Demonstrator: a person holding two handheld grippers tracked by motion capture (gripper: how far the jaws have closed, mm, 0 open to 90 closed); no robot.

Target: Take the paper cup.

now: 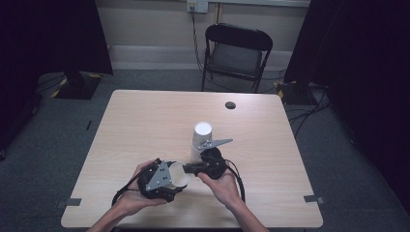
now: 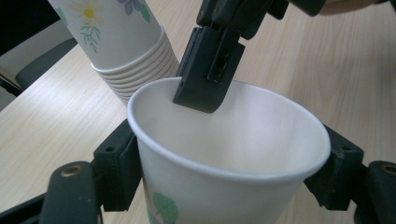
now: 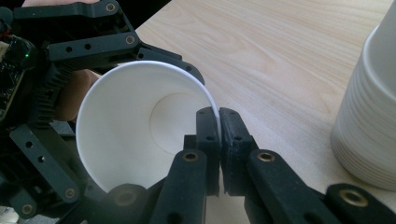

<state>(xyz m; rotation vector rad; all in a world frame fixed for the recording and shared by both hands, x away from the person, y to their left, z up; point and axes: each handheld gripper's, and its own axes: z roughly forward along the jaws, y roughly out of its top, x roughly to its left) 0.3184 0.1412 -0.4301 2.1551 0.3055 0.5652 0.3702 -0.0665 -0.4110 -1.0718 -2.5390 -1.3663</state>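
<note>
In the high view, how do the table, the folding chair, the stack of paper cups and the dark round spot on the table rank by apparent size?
1. table
2. folding chair, though it stands farther away
3. stack of paper cups
4. dark round spot

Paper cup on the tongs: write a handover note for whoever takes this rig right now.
Left tongs: shut on the paper cup, one jaw on each side of its body, mouth facing the other hand.
Right tongs: shut on the cup's rim, one jaw inside, one outside.
Cup stack: upside down on the table, just beyond both hands.
Done: one cup is apart from the stack, held by both tongs.
Left: probably release one grip and set the cup down; I can't tell where it goes.
</note>
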